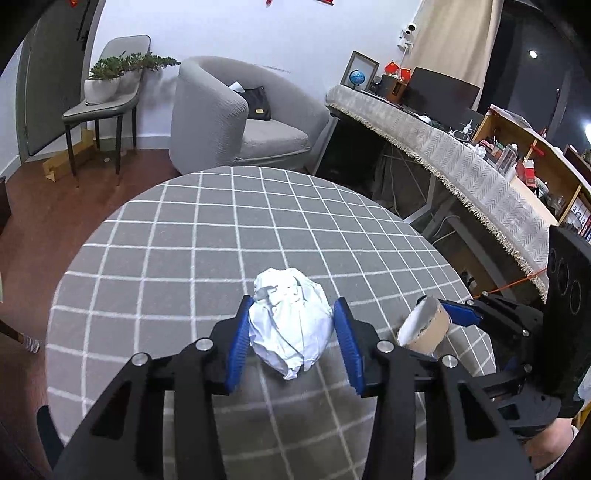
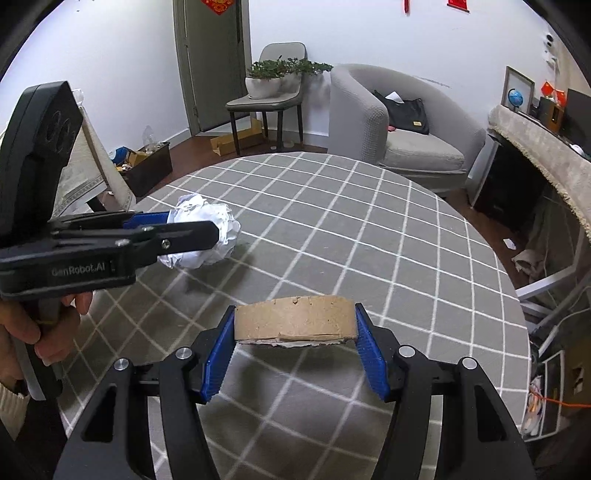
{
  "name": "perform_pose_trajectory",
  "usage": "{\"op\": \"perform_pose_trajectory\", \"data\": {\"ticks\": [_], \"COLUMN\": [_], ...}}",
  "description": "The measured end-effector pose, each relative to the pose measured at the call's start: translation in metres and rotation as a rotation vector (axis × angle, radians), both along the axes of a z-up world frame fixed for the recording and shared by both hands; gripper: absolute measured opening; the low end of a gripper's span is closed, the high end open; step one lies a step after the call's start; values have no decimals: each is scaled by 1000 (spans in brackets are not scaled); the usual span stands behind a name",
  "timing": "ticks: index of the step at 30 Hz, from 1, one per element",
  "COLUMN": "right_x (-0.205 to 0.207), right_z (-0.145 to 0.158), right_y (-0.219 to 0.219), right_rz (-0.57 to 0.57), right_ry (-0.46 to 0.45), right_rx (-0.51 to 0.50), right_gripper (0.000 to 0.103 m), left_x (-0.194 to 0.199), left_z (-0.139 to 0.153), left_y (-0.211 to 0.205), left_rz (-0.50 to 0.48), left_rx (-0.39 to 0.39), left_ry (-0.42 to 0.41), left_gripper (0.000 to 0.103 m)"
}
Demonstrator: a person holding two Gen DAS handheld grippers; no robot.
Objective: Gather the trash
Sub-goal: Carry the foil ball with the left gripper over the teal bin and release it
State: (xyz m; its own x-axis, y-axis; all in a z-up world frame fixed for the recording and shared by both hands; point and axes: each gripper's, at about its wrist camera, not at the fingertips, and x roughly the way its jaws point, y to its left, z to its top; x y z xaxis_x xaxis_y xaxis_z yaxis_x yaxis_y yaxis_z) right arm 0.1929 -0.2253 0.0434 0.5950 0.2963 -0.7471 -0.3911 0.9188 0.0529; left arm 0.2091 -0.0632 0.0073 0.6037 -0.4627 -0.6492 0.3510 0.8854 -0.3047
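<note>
Grey armchair (image 1: 236,118) against white wall (image 1: 258,33) — wooden floor (image 1: 44,206), fringed desk (image 1: 443,147).

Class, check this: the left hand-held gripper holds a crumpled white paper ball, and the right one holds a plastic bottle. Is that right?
Not quite. The right hand-held gripper holds a cardboard tape roll, not a bottle, as the right wrist view shows. The left hand-held gripper does hold the crumpled white paper ball.

From where I stand, the only wording I can read is "GenRobot.AI", printed in pale letters along the black side of the left gripper (image 2: 192,236) body, just above the person's left hand (image 2: 40,325). Red paper decorations (image 2: 218,5) hang high on the door and wall, but their characters are too small and cropped to make out. The gold tag on the black bag (image 2: 408,114) in the armchair is unreadable too
</note>
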Motion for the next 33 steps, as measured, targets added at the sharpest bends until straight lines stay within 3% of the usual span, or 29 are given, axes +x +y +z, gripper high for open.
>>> {"op": "perform_pose_trajectory", "data": {"ticks": [7, 21, 33], "right_x": [-23, -70, -86], "right_z": [6, 12, 16], "right_y": [20, 55, 103], "right_rz": [-2, -10, 28], "right_ry": [-19, -16, -12], "right_rx": [22, 158, 213], "right_gripper": [62, 62, 62], "left_x": [-35, -105, -121], "left_z": [7, 13, -9], "left_y": [25, 76, 117], "left_rz": [27, 81, 89], "left_rx": [39, 125, 206], "left_ry": [-54, -126, -135], "left_gripper": [47, 47, 47]}}
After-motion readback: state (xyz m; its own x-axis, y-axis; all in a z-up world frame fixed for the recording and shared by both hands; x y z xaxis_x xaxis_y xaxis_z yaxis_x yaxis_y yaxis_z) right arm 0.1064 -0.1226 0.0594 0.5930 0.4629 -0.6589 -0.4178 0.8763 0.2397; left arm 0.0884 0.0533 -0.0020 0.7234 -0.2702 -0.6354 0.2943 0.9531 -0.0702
